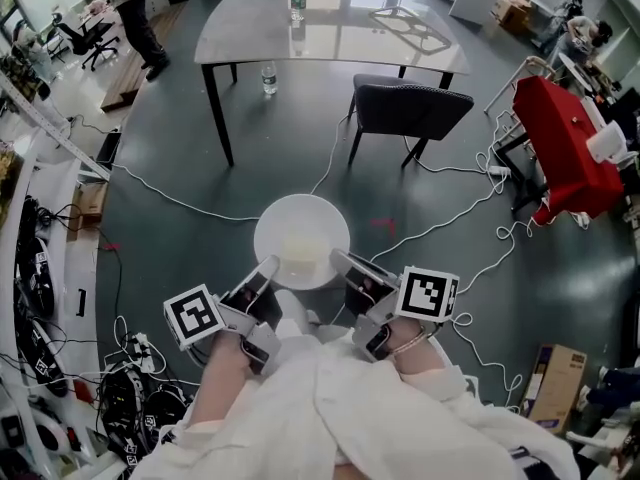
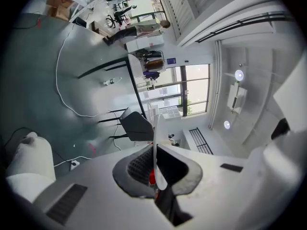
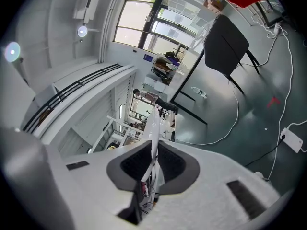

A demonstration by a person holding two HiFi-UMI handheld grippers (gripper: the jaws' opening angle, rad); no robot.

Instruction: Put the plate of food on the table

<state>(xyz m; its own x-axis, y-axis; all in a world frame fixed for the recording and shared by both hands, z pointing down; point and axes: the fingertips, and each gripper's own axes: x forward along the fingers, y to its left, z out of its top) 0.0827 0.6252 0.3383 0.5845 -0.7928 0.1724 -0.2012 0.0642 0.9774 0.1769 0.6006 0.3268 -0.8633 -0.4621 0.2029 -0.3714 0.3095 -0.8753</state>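
Note:
A round white plate [image 1: 300, 240] with pale food on it is held level above the grey floor, just ahead of the person. My left gripper [image 1: 268, 273] is shut on the plate's near-left rim, and my right gripper [image 1: 342, 264] is shut on its near-right rim. In the left gripper view the plate [image 2: 156, 147] shows edge-on as a thin white blade between the dark pads. The right gripper view shows the plate [image 3: 153, 143] the same way. The glossy grey table [image 1: 330, 28] stands ahead, beyond the plate.
A dark chair [image 1: 408, 108] stands at the table's near right side. A water bottle [image 1: 297, 6] is on the table and another bottle [image 1: 268, 78] on the floor under it. White cables [image 1: 180, 203] cross the floor. A red-covered stand [image 1: 565, 148] is at the right.

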